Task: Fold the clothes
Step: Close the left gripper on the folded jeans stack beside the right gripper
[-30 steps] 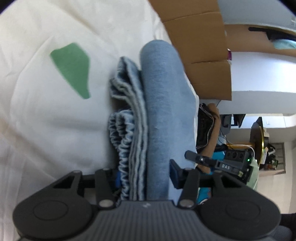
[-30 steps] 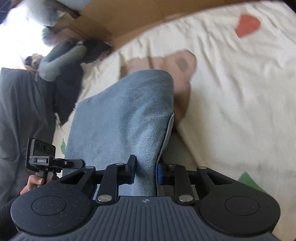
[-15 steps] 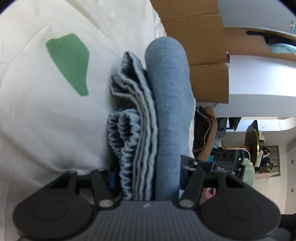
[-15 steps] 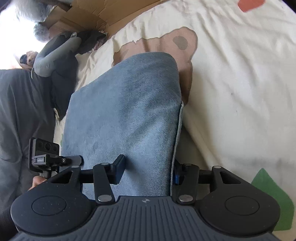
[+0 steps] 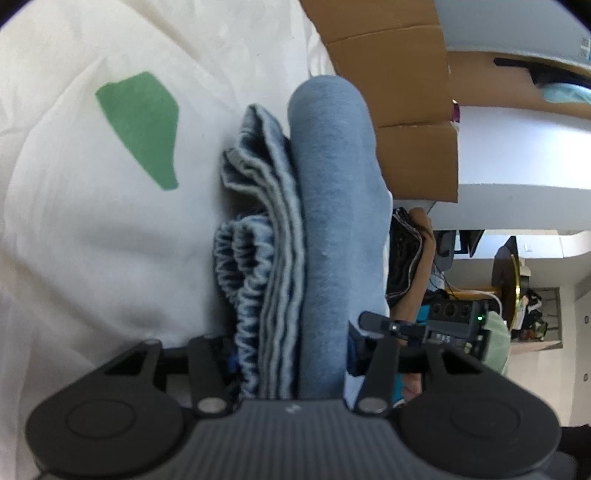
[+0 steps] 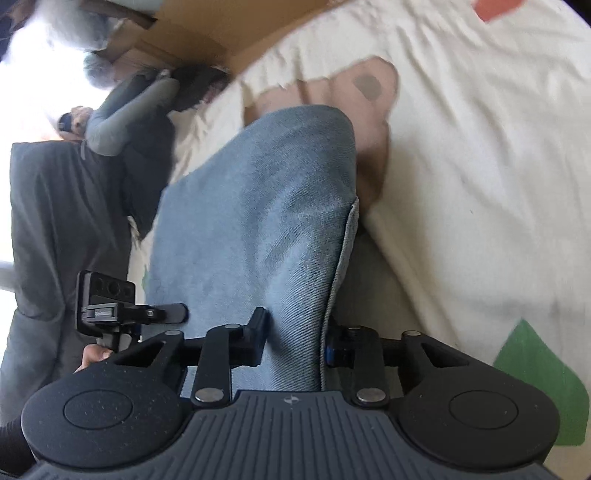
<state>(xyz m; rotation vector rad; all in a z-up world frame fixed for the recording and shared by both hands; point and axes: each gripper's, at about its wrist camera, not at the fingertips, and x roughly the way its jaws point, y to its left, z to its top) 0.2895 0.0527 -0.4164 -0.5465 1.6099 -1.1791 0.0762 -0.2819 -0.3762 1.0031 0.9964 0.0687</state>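
Folded light-blue jeans [image 5: 325, 206] fill the left wrist view, several layers stacked edge-on with the gathered waistband [image 5: 243, 266] at the left. My left gripper [image 5: 291, 354] is shut on this stack, which hides most of both fingers. In the right wrist view the same jeans [image 6: 266, 221] run away from me as a thick folded bundle held over the cream bedsheet [image 6: 480, 166]. My right gripper [image 6: 295, 339] is shut on the jeans near one folded edge. The other gripper [image 6: 107, 302] shows at the lower left of the right wrist view.
The cream sheet [image 5: 92, 240] carries green [image 5: 144, 125], brown bear [image 6: 369, 85] and red [image 6: 498, 7] prints. Cardboard boxes [image 5: 402, 92] stand past the bed's far edge. Dark and grey clothes [image 6: 129, 122] lie heaped at the bed's left. A person's hand [image 6: 92, 358] holds the other gripper.
The right gripper opened wider half a second ago and has closed again on the jeans, shifting slightly. The left gripper kept its grip and the stack barely moved.
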